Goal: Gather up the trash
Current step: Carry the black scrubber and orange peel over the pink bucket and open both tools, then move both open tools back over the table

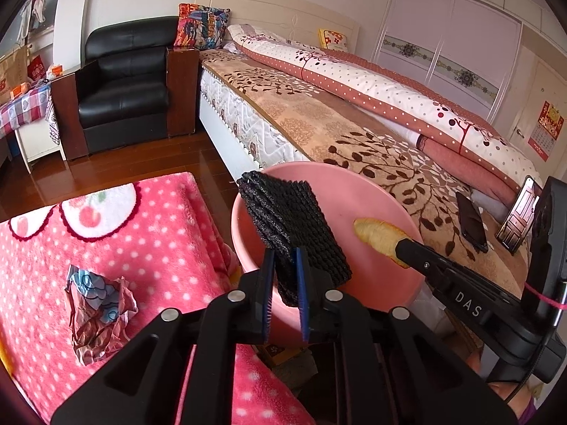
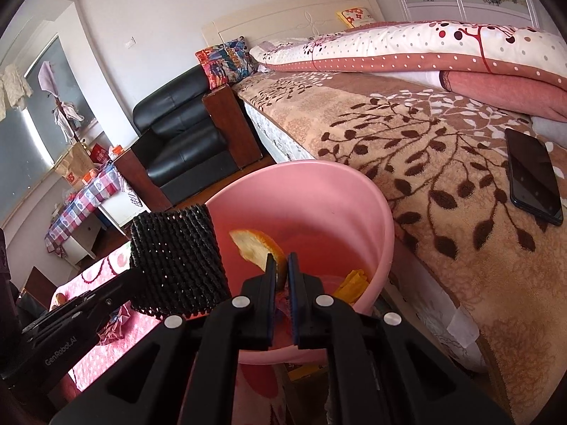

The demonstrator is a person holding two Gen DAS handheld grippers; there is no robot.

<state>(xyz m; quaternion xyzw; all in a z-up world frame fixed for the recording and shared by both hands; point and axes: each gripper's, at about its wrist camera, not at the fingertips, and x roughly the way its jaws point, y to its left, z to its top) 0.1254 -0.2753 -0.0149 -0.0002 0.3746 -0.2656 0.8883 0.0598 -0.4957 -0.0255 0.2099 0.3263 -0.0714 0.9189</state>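
A pink bin [image 1: 368, 191] stands between a pink spotted blanket [image 1: 149, 233] and the bed. A folded black foam net [image 1: 290, 219] sticks up over the bin's near rim. My left gripper [image 1: 286, 252] has its jaws apart, and the net's lower end sits loosely between the blue pads. To the right, my right gripper [image 1: 402, 248] is shut on a curved orange peel [image 1: 375, 233] and holds it over the bin's mouth. The right wrist view shows the same peel [image 2: 255, 244] pinched in the right gripper [image 2: 282, 255], with yellow scraps [image 2: 351, 283] lying inside the bin [image 2: 319, 194]. A crumpled wrapper [image 1: 95, 311] lies on the blanket.
The bed [image 1: 319, 120] with its brown leaf cover runs along the right, close against the bin. A dark phone [image 2: 535, 177] lies on it. A black armchair [image 1: 124, 85] and a small checked table [image 1: 24, 106] stand at the back left on the wooden floor.
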